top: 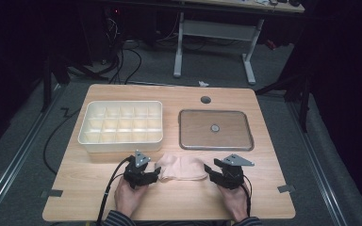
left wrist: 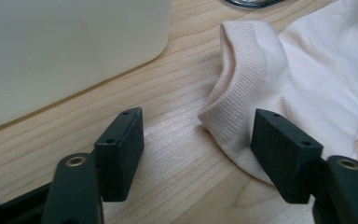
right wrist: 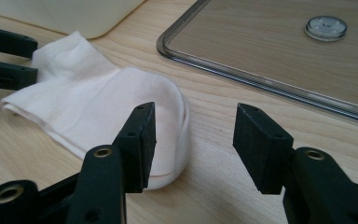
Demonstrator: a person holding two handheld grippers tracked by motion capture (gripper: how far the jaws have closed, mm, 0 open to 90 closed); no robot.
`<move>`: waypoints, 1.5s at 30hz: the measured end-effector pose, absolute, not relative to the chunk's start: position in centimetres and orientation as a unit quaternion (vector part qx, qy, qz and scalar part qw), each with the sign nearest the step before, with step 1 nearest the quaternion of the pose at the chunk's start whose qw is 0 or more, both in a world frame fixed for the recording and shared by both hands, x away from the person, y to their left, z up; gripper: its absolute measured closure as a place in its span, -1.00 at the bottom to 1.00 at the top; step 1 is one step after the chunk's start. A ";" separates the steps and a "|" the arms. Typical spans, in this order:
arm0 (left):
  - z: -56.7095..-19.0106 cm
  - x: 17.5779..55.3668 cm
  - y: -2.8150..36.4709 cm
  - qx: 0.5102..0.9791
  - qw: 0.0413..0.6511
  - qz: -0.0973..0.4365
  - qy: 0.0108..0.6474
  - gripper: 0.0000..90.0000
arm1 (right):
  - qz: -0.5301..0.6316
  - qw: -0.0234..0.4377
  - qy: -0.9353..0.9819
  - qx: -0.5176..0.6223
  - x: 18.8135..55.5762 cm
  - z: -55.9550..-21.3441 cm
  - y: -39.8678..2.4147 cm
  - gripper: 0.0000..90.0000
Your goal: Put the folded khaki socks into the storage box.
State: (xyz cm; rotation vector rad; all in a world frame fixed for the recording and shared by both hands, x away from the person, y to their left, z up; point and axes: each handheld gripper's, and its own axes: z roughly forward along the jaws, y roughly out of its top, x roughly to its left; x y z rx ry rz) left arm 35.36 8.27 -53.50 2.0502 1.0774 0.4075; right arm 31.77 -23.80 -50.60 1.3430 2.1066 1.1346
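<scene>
The wooden surface (top: 99, 188) spread out ahead of my fingers, and beyond my left gripper (top: 158, 173) stood the cream divided box (top: 121, 123), with the clear shallow tray (top: 215, 130) beyond my right gripper (top: 208, 170) and a small round disc (right wrist: 326, 26) lying inside it. Between my two sets of fingers lay the pale folded sock (top: 181, 168), flat on the surface, its ribbed cuff toward my left and its rounded end toward my right.

Both pairs of fingers stood wide and gripped nothing. In the left gripper view, one finger (left wrist: 282, 151) sat over the cuff edge while the other rested on bare wood, so the cloth was only half inside that gap. In the right gripper view, one finger (right wrist: 140, 140) stood against the sock's rounded end and the other was clear of it.

I judged the main risk to be the fold. Let loose, the soft knit could spring open or slump, and the sock would no longer fit one of the box's small cells. If I closed again from there, my left fingers could pinch only the top layer of the cuff and peel it apart. Dragging either finger away low could also snag the fabric and slide it toward the tray's rim.
</scene>
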 end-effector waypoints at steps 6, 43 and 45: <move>-53.5 35.4 8.2 0.806 0.384 0.160 0.421 -0.29 | 0.414 0.206 0.759 0.459 31.6 -49.4 -22.7 0.21; -53.1 35.8 8.1 0.793 0.432 0.100 0.418 0.24 | 0.382 0.140 0.821 0.400 32.8 -52.9 -14.9 0.92; -53.3 35.8 8.0 0.796 0.425 0.106 0.417 0.23 | 0.381 0.140 0.822 0.399 32.9 -53.0 -14.9 0.91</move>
